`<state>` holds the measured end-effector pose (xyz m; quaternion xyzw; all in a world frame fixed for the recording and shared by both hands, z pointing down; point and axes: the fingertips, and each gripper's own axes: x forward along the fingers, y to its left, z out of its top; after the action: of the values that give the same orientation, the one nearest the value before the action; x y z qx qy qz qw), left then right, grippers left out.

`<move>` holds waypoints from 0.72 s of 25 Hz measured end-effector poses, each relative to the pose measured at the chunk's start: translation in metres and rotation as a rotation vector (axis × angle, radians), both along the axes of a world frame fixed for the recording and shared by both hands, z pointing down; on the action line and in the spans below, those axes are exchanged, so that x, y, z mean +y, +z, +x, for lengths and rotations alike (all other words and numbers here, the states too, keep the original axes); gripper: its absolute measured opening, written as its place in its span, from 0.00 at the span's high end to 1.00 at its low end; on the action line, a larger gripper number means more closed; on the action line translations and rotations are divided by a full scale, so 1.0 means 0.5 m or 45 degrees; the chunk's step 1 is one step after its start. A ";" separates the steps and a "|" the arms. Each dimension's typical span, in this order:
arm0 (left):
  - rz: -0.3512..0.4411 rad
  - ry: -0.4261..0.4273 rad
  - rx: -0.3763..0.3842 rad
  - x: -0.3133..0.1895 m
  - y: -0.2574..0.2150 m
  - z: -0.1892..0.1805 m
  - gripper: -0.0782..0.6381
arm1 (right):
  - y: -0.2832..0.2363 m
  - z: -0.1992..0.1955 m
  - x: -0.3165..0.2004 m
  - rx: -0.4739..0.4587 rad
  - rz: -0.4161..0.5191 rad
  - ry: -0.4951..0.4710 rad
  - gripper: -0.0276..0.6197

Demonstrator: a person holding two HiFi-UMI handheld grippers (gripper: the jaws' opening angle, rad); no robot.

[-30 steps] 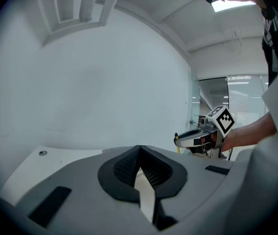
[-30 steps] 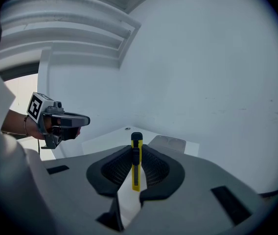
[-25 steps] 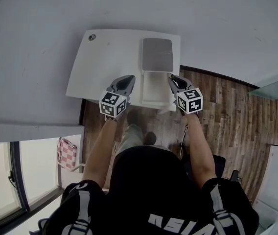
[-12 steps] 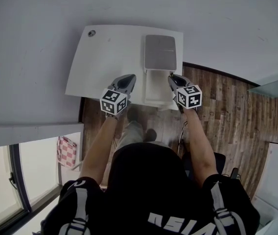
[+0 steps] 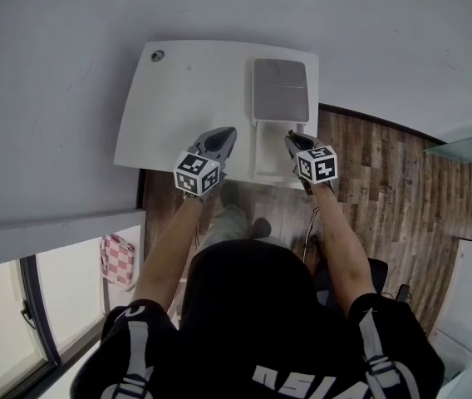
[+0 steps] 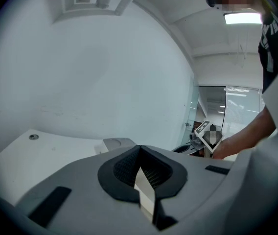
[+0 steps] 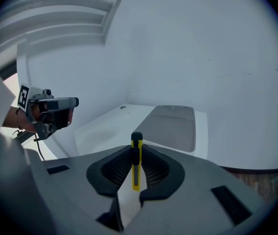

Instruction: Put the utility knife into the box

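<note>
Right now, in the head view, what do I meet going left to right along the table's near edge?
Grey left gripper with marker cube → open white rectangular box → right gripper, shut on the yellow utility knife.

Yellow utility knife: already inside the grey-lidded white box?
No, the yellow utility knife stands clamped between the jaws of the right gripper in the right gripper view, not in the grey-lidded white box.

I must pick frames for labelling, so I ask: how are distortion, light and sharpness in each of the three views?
Head view: strong fisheye, the white rectangular table looks bowed; even light. Left gripper view: dark round vignette, glare from a long ceiling lamp at upper right. Right gripper view: same vignette, soft light, the yellow and black utility knife between the fingers is sharp.
</note>
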<state>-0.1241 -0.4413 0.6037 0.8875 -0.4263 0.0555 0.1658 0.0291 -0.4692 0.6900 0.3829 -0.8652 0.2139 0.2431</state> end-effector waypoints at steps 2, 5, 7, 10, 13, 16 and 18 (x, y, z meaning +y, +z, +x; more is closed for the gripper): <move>-0.004 0.026 -0.009 -0.006 0.012 -0.001 0.86 | 0.026 -0.006 -0.005 0.014 -0.028 0.004 0.84; -0.004 0.067 -0.014 -0.012 0.027 0.001 0.86 | 0.066 -0.017 -0.010 0.029 -0.078 0.017 0.84; -0.008 0.081 -0.014 -0.023 0.035 -0.001 0.86 | 0.091 -0.025 -0.016 0.042 -0.108 0.024 0.84; -0.014 0.089 -0.016 -0.040 0.042 -0.008 0.86 | 0.127 -0.036 -0.021 0.064 -0.146 0.033 0.84; -0.020 0.092 -0.026 -0.060 0.049 -0.018 0.86 | 0.166 -0.042 -0.033 0.087 -0.188 0.050 0.84; -0.029 0.101 -0.031 -0.080 0.055 -0.024 0.86 | 0.197 -0.050 -0.047 0.110 -0.224 0.075 0.84; -0.036 0.109 -0.030 -0.091 0.059 -0.026 0.86 | 0.211 -0.058 -0.056 0.128 -0.242 0.083 0.84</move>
<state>-0.1371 -0.4868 0.6332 0.9018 -0.3891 0.0790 0.1706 0.0002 -0.4971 0.7957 0.3962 -0.8148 0.2834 0.3143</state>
